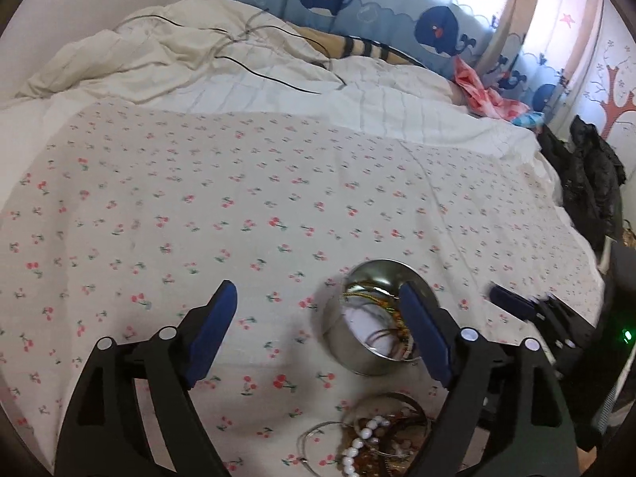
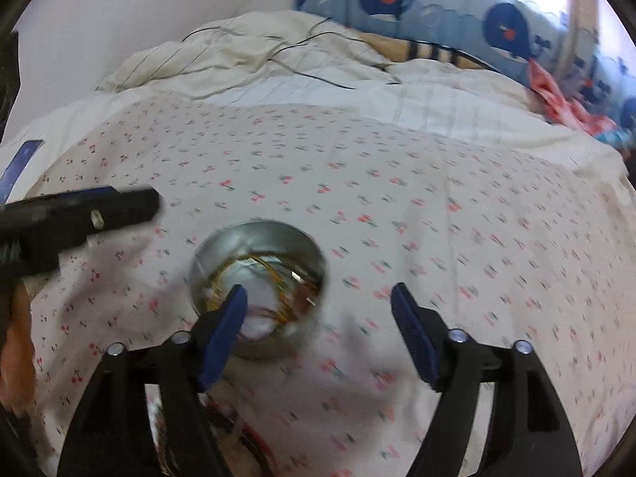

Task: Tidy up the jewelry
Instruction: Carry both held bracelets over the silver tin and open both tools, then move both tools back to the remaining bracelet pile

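Observation:
A round metal tin [image 1: 357,342] stands on the cherry-print sheet [image 1: 198,214] and holds gold and brown bracelets [image 1: 377,302]. A pile of jewelry [image 1: 373,437] with a white bead string and metal bangles lies in front of it. My left gripper [image 1: 318,302] is open and empty, its right finger over the tin's rim. The tin [image 2: 258,262] also shows in the right wrist view. My right gripper [image 2: 320,298] is open and empty, its left finger over the tin. The right gripper [image 1: 524,310] shows at the right in the left view, and the left gripper [image 2: 87,210] shows at the left in the right view.
A rumpled white duvet [image 1: 238,63] with black cables lies at the far end of the bed. Pink clothes [image 1: 489,95] and black clothing [image 1: 588,183] sit at the right. A whale-print curtain [image 1: 397,8] hangs behind. A dark phone [image 2: 20,163] lies at the far left.

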{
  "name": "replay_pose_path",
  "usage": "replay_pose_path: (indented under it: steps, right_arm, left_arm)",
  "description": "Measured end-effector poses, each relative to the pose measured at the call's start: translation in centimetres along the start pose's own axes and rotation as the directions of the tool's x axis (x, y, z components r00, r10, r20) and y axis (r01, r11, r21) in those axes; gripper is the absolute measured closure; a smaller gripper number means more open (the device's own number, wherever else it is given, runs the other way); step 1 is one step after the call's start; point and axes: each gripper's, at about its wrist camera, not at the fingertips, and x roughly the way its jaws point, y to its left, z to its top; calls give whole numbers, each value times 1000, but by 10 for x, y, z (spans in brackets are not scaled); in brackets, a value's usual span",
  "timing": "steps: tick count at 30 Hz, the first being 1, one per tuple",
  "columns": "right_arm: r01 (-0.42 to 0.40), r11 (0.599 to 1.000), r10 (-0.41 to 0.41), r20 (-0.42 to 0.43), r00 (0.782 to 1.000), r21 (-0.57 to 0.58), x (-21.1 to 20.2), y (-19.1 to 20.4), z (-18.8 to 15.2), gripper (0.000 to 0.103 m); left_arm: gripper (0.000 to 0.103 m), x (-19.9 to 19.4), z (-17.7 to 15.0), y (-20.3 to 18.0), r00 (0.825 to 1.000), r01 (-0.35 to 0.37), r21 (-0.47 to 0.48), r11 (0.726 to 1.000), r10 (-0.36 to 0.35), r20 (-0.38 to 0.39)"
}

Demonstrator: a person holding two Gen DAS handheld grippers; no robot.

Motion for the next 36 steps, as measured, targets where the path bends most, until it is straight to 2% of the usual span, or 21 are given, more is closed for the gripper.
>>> replay_pose_path:
  steps: [4, 8, 14, 18, 21, 30, 36]
  right_arm:
    - [16, 999, -16, 9, 1000, 37, -6, -22, -31, 27]
    - [10, 997, -6, -46, 999, 81, 7, -34, -42, 27]
    - [8, 999, -6, -45, 999, 37, 9, -24, -45, 21]
    - [6, 1000, -4, -76, 997, 27, 17, -20, -51, 21]
    - [0, 999, 2, -66, 998, 34, 14, -21, -50, 21]
    - [-65, 998, 65, -59, 996, 4, 1, -8, -44, 20]
    - [-143, 986, 134, -100, 986, -83, -7, 11, -43, 20]
  left_arm:
    - [19, 2, -1, 9, 999, -54, -10, 998, 54, -1]
    - [18, 7, -1, 14, 994, -108, -11, 994, 108, -9]
    - [16, 9, -2, 19, 993, -118, -26, 993, 117, -22]
    - [16, 10, -3, 16, 993, -117, -11, 993, 116, -29]
    - [16, 8, -4, 13, 992, -123, 14, 992, 124, -27]
    - [14, 9, -2, 23, 988, -151, -13, 988, 150, -34]
    - [13, 8, -5, 31, 982, -183, 5, 983, 183, -40]
